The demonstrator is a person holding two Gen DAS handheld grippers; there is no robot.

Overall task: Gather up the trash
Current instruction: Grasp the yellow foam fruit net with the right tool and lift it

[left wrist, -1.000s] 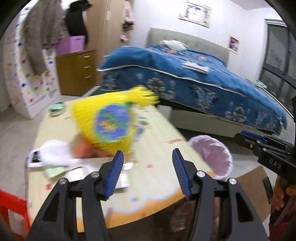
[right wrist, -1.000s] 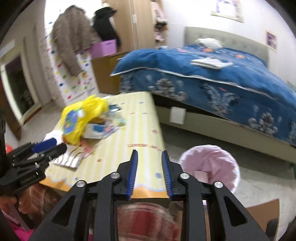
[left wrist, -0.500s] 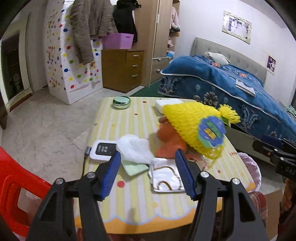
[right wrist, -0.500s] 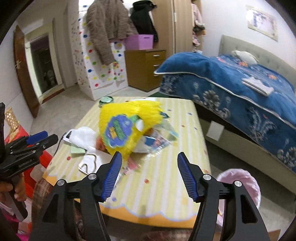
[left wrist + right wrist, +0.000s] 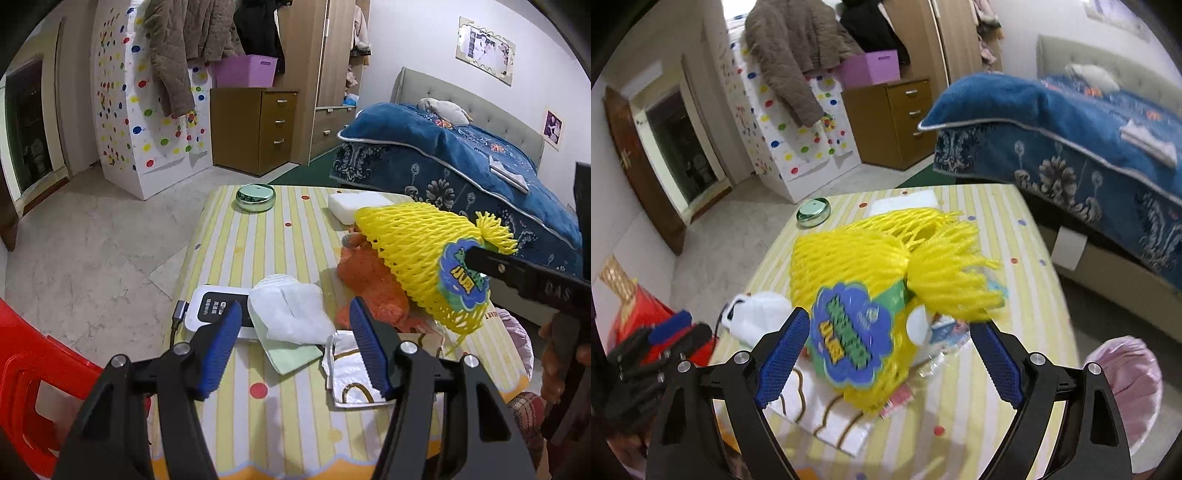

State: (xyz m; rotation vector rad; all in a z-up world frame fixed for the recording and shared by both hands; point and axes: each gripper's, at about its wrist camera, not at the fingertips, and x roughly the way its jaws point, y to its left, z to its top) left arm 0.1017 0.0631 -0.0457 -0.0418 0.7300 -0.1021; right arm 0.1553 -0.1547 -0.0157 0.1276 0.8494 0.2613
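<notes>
Centrally on the table (image 5: 236,236), the yellow foam net (image 5: 857,266) with its blue label lay over orange trash (image 5: 369,280), nearer the right edge than the left. The right gripper (image 5: 890,354) stood with jaws wide apart, having just been opening; the net sat between the pads with a gap on each side, nothing gripped. The left gripper (image 5: 295,343) was also open and empty, poised over a white crumpled tissue (image 5: 291,310) and a white wrapper (image 5: 351,373) near the front edge. A pale green paper (image 5: 295,356) lay under the tissue.

Open striped tabletop remained along the left edge, and at the front edge ahead of the left gripper. Toward the far edge sat a round green tin (image 5: 255,196) and a white block (image 5: 354,206).

A white device (image 5: 214,310) with a cable lay near the left edge, just beside the tissue. Off the right front corner stood a bin with a pink liner (image 5: 1126,373). A red chair (image 5: 33,380) stood at the left front corner. Beyond the right edge was a bed with a blue cover (image 5: 461,162); a brown drawer cabinet (image 5: 258,129) stood against the far wall, with bare floor (image 5: 92,258) to the left.
</notes>
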